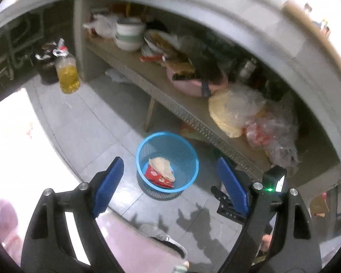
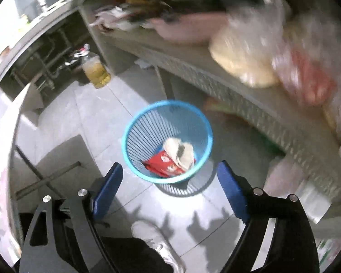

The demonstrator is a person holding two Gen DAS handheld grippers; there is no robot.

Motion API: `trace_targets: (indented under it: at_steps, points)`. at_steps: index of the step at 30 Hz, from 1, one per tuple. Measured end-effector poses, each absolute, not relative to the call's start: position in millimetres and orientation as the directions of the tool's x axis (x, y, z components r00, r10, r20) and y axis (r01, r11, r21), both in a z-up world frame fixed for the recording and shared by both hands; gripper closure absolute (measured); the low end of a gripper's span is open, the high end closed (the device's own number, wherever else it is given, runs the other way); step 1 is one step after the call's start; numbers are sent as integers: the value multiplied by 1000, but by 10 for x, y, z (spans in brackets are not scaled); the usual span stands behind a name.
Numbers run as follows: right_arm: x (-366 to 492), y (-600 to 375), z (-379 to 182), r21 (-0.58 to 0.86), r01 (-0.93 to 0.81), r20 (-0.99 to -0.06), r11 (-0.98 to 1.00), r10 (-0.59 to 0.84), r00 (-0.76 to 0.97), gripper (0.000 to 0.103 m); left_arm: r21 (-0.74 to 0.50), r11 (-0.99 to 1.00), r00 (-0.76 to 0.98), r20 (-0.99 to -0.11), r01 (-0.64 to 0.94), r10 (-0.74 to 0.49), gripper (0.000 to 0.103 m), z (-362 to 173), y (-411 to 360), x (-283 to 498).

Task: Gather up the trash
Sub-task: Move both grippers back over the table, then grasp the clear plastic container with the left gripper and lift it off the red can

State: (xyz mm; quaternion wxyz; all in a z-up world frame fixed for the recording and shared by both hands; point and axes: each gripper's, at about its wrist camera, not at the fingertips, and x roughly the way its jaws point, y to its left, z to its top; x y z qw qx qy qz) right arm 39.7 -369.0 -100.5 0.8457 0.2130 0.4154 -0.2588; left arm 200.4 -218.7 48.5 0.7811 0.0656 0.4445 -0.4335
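A blue mesh trash basket [image 1: 184, 150] stands on the grey tiled floor beside a low shelf. A red wrapper [image 1: 155, 176] and a crumpled beige paper [image 1: 162, 165] lie at its bottom. My left gripper [image 1: 170, 160] hangs above the basket, open, with nothing between its blue pads. In the right wrist view the same basket [image 2: 143, 136] holds the red wrapper [image 2: 163, 166] and the beige paper [image 2: 181, 150]. My right gripper [image 2: 169, 163] is also above it, open and holding nothing.
The low shelf [image 1: 184, 111] carries stacked bowls [image 1: 128, 34], a pink basin [image 1: 188, 86] and plastic bags [image 1: 238, 109]. A bottle of yellow oil [image 1: 67, 72] and a dark jar stand on the floor at the left. A person's white shoe [image 2: 156, 243] is near the bottom edge.
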Motion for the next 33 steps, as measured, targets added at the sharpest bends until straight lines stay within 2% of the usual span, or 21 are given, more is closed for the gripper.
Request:
trace_targets:
  at_steps: [5, 11, 13, 18, 22, 27, 33]
  points:
    - [464, -3501, -567, 166, 541, -761, 824, -242, 602, 20, -296, 636, 312, -678, 713, -665, 21, 664, -1519, 1779]
    - [642, -3136, -209, 219, 401, -711, 889, -136, 690, 20, -244, 692, 399, -668, 680, -628, 20, 753, -736, 1710]
    - [752, -2984, -139, 237, 345, -705, 908, -83, 704, 20, -194, 710, 421, -689, 677, -590, 20, 801, -487, 1781]
    - [1013, -2550, -39, 267, 193, -692, 944, 48, 720, 20, -28, 690, 417, -779, 723, -468, 9, 978, -168, 2188]
    - [1217, -2216, -2, 297, 85, -684, 951, 149, 714, 20, 85, 647, 374, -869, 758, -324, 9, 891, -195, 2818]
    - [1384, -1855, 14, 293, -17, -683, 956, 222, 696, 20, 72, 569, 208, -962, 819, -177, 9, 501, -414, 3410]
    - [1452, -1711, 27, 301, -54, -687, 952, 256, 681, 20, 57, 519, 93, -995, 853, -44, 9, 28, -593, 3728]
